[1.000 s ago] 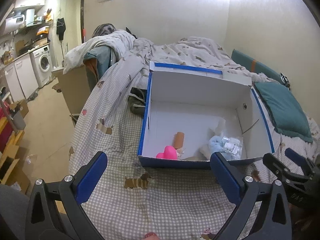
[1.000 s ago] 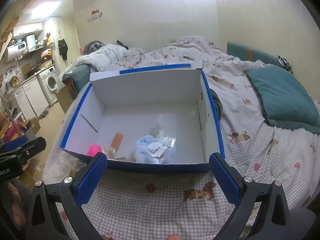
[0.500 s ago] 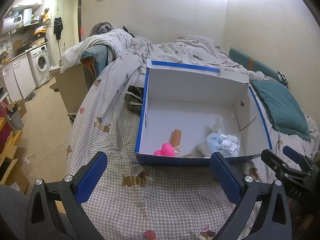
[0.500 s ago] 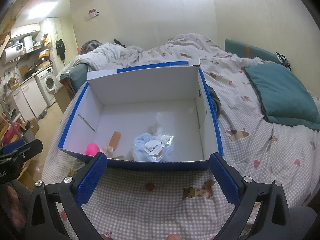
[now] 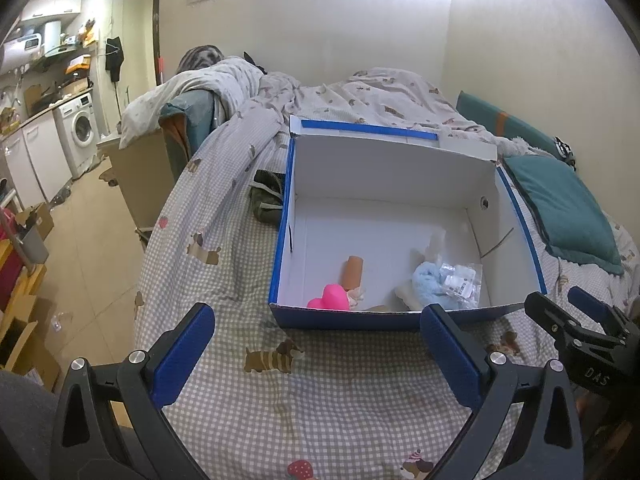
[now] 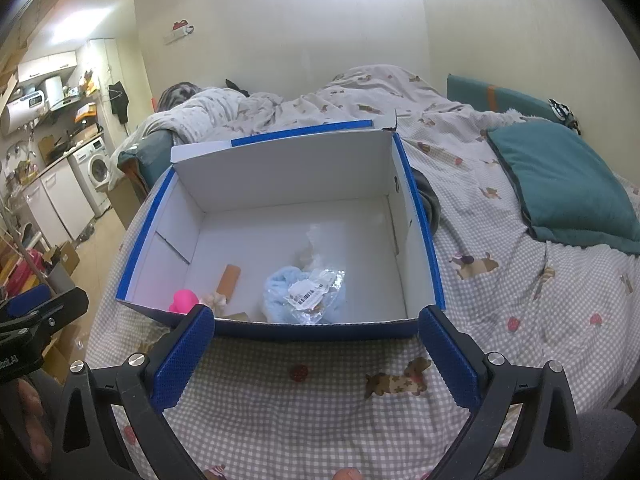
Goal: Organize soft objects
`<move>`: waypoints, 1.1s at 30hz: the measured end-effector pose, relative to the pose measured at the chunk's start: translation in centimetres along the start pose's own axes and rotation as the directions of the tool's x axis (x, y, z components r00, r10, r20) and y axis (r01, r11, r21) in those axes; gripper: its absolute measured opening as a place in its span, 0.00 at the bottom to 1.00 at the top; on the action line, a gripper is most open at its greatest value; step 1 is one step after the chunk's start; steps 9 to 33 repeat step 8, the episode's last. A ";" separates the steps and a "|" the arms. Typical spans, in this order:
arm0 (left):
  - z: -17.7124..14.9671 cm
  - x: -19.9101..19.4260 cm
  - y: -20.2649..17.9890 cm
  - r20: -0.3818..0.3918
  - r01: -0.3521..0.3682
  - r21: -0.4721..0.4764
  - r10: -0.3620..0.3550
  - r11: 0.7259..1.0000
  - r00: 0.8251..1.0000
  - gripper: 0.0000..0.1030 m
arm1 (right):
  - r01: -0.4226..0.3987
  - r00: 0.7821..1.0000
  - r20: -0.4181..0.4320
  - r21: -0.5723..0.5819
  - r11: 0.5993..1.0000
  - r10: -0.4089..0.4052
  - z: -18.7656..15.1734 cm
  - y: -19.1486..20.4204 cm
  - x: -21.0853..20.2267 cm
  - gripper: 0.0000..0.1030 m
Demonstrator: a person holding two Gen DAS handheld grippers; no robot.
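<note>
1. Left wrist view: The left gripper (image 5: 316, 332) stands wide open and holds nothing, poised above the checked bedspread (image 5: 320, 400) short of the box (image 5: 344, 320). Over the last second the box has slid down and shrunk slightly in frame, so this gripper has drawn back and risen a little. The box contents are unchanged: pink heart toy (image 5: 329, 298), tan roll (image 5: 352, 271), and pale blue plush (image 5: 427, 283) with a clear packet (image 5: 460, 282) resting on it, all near the front wall.

2. Right wrist view: The right gripper (image 6: 316, 332) is likewise spread wide and empty, just short of the box (image 6: 312, 326). The box sits a touch lower in frame than a second ago, matching a small retreat. The pink heart toy (image 6: 183, 301), tan roll (image 6: 228, 278) and blue plush (image 6: 280, 292) lie undisturbed.

3. Finding: both tools appear to be withdrawing with nothing carried. In my judgement the soft items are stowed and the task is at or near completion; no loose soft object is seen on the bedspread nearby.
</note>
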State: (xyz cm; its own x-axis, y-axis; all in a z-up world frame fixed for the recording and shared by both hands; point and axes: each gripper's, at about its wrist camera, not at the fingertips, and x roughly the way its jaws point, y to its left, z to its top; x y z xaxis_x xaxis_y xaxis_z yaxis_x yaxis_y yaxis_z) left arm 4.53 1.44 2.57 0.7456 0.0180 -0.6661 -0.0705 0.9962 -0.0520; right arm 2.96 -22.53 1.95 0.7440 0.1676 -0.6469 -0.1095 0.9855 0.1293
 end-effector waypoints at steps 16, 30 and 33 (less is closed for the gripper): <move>0.0 0.1 0.0 -0.002 -0.005 0.005 0.005 1.000 1.000 1.00 | -0.002 1.000 0.002 0.001 1.000 0.002 0.0 0.0 0.0 1.00; 0.0 0.1 0.0 -0.002 -0.005 0.005 0.005 1.000 1.000 1.00 | -0.002 1.000 0.002 0.001 1.000 0.002 0.0 0.0 0.0 1.00; 0.0 0.1 0.0 -0.002 -0.005 0.005 0.005 1.000 1.000 1.00 | -0.002 1.000 0.002 0.001 1.000 0.002 0.0 0.0 0.0 1.00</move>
